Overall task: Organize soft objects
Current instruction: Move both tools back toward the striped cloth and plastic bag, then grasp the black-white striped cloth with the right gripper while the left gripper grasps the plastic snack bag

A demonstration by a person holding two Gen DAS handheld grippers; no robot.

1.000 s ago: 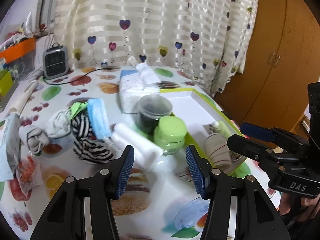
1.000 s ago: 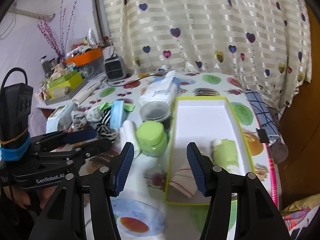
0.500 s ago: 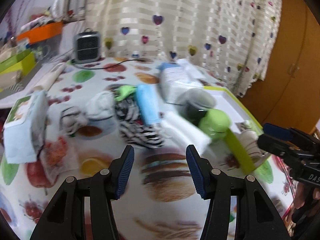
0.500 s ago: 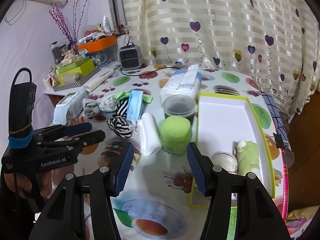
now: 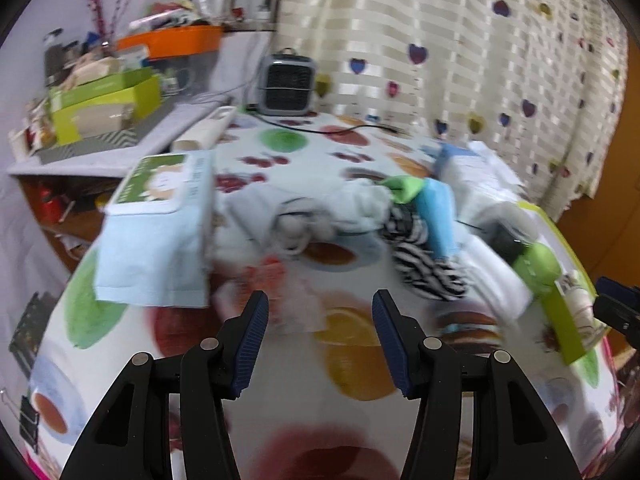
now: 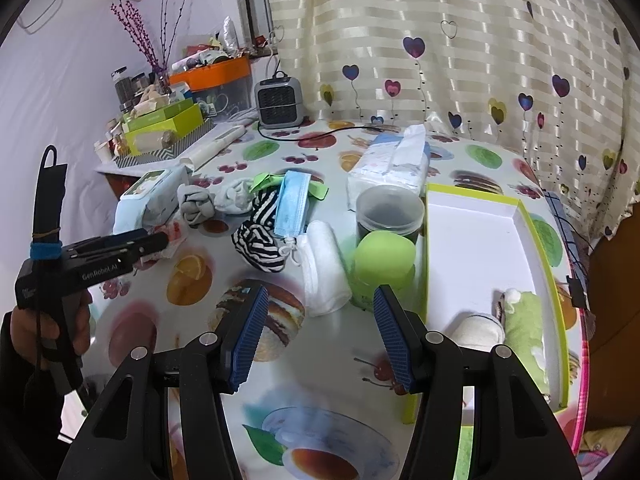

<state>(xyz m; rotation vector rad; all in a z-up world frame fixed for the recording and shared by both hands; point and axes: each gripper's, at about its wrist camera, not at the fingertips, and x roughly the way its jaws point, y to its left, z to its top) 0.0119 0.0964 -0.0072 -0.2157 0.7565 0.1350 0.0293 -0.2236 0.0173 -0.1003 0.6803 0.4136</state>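
Fruit-print counter [image 6: 344,344] holds socks [image 6: 196,202], a mask [image 6: 292,210] and a tray [image 6: 496,240]; both left gripper [image 5: 318,320] and right gripper [image 6: 318,316] fingers spread, empty.

We were in a home: heart-print curtain [image 6: 460,52], fruit-print tablecloth [image 6: 192,276], small heater [image 6: 279,102], cluttered side shelf [image 6: 160,136].
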